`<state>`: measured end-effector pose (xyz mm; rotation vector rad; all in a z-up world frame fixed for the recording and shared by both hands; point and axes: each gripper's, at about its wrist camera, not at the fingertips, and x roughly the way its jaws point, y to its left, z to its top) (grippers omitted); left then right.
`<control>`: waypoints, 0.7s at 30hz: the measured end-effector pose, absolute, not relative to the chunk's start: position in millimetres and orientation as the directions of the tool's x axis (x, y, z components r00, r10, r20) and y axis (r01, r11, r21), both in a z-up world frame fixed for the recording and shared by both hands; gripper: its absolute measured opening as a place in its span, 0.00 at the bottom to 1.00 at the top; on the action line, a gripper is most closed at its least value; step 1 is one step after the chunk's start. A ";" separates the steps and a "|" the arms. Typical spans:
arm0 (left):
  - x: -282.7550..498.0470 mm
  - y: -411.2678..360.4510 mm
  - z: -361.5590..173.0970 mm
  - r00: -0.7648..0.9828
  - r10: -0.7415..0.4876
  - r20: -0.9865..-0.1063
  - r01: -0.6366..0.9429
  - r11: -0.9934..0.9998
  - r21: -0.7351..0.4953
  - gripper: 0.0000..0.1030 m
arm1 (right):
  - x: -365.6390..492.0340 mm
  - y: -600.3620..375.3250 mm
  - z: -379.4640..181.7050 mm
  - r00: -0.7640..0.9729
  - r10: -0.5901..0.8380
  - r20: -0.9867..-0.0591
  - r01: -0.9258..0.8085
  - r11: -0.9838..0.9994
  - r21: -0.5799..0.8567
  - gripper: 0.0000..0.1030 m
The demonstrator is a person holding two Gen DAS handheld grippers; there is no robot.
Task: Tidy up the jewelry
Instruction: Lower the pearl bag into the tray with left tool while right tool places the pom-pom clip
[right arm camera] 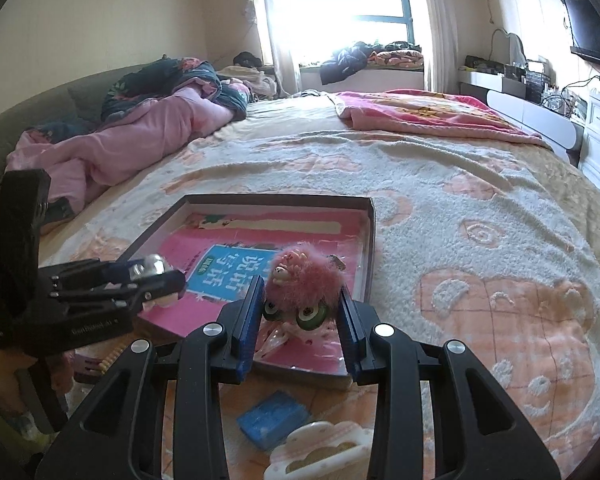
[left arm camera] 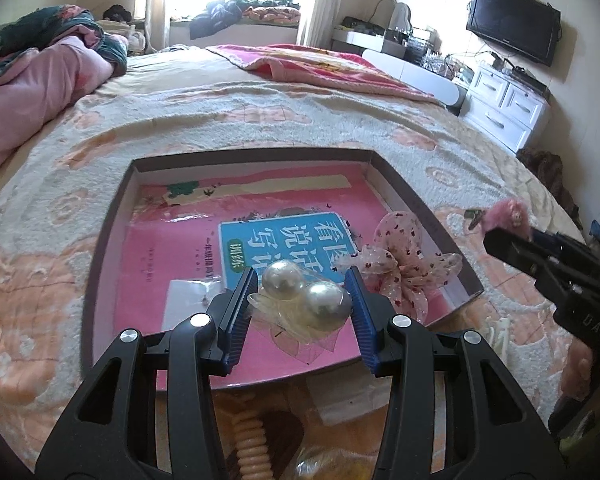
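Note:
A shallow box tray (left arm camera: 414, 196) (right arm camera: 370, 240) with a pink booklet (left arm camera: 180, 256) in it lies on the bed. My left gripper (left arm camera: 302, 294) is shut on a clear hair accessory with two large pearls (left arm camera: 300, 292), held over the tray's near part; it shows at the left in the right wrist view (right arm camera: 156, 276). My right gripper (right arm camera: 302, 300) is shut on a fuzzy pink hair clip (right arm camera: 304, 280) above the tray's near right corner; it shows at the right in the left wrist view (left arm camera: 504, 216). A sheer dotted bow (left arm camera: 400, 268) lies in the tray.
Near me on the blanket lie a blue clip (right arm camera: 274, 420), a white-pink claw clip (right arm camera: 320, 452) and a beige spiral hair tie (left arm camera: 252, 448). A pink quilt (right arm camera: 140, 140) is piled at the left. White drawers (left arm camera: 504, 108) and a TV (left arm camera: 514, 24) stand at the right.

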<state>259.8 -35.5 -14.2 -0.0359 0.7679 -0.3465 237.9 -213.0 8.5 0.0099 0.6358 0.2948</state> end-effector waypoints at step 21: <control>273.1 -45.0 -41.1 0.603 -0.320 -0.731 0.295 0.941 -0.168 0.36 | 306.6 -197.2 -26.1 0.672 0.258 -0.694 -0.309 0.950 0.055 0.32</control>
